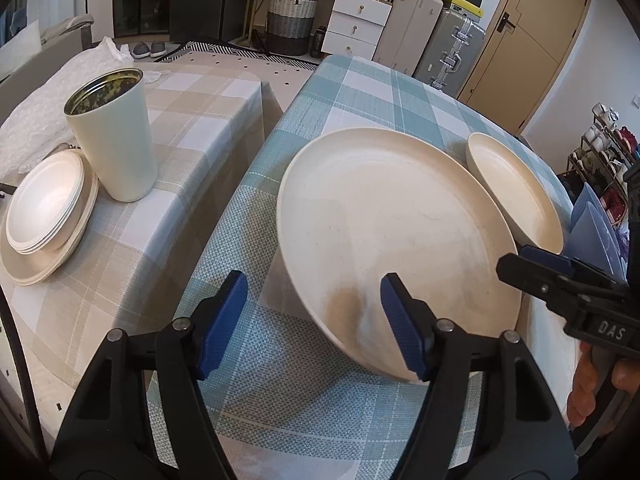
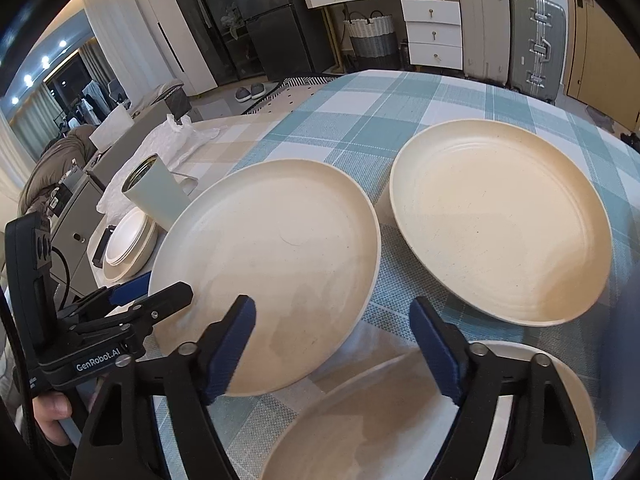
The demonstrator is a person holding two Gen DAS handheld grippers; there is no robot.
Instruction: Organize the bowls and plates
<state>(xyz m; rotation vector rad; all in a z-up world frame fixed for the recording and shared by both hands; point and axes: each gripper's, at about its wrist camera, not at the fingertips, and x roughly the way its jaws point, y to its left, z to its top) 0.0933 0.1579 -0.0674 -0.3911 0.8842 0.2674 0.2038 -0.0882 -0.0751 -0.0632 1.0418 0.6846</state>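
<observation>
Three large cream plates lie on the blue checked table. The left plate (image 1: 396,240) (image 2: 272,272) is straight ahead of my left gripper (image 1: 314,324), which is open with the plate's near rim between its fingers. My right gripper (image 2: 332,348) is open above the gap between the left plate and the near plate (image 2: 380,420). The far right plate (image 2: 500,220) (image 1: 516,192) lies flat, untouched. A stack of white bowls on a plate (image 1: 46,208) (image 2: 128,240) sits on the beige table at left.
A tall cream cup (image 1: 114,136) (image 2: 156,196) stands beside the bowl stack. Bubble wrap (image 1: 36,92) lies behind it. A gap separates the beige table (image 1: 180,92) from the blue table (image 1: 360,92). Drawers, a basket and suitcases stand beyond.
</observation>
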